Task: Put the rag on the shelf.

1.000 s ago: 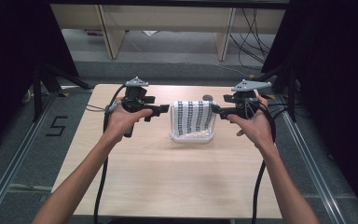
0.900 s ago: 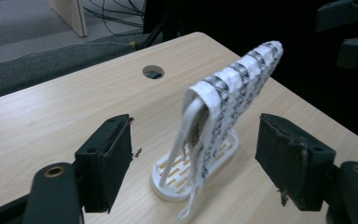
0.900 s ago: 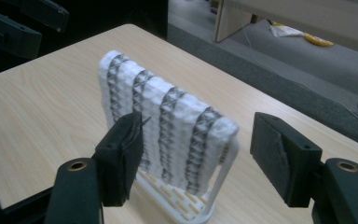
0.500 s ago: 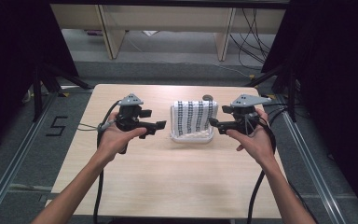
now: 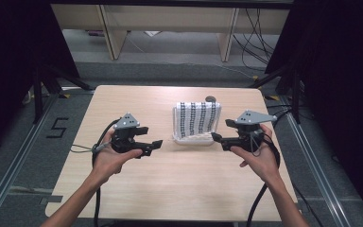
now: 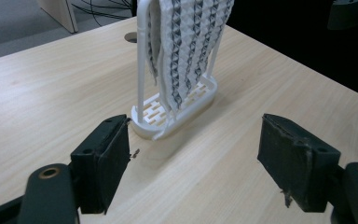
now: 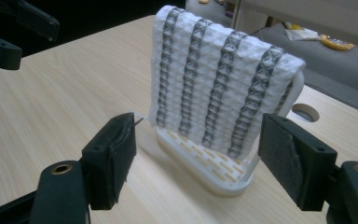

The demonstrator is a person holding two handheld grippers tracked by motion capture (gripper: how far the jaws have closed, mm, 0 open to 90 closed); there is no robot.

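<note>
White waffle cloth [image 5: 198, 118] with dark stripes, draped over a white rack [image 5: 192, 139] at table [image 5: 179, 189] centre, long axis running nine to three. Right gripper [image 5: 216, 137] nearer, almost at the rack's three o'clock end; left gripper [image 5: 158, 144] well off at nine. Both pairs of jaws wide, just been opening, nothing between them
</note>
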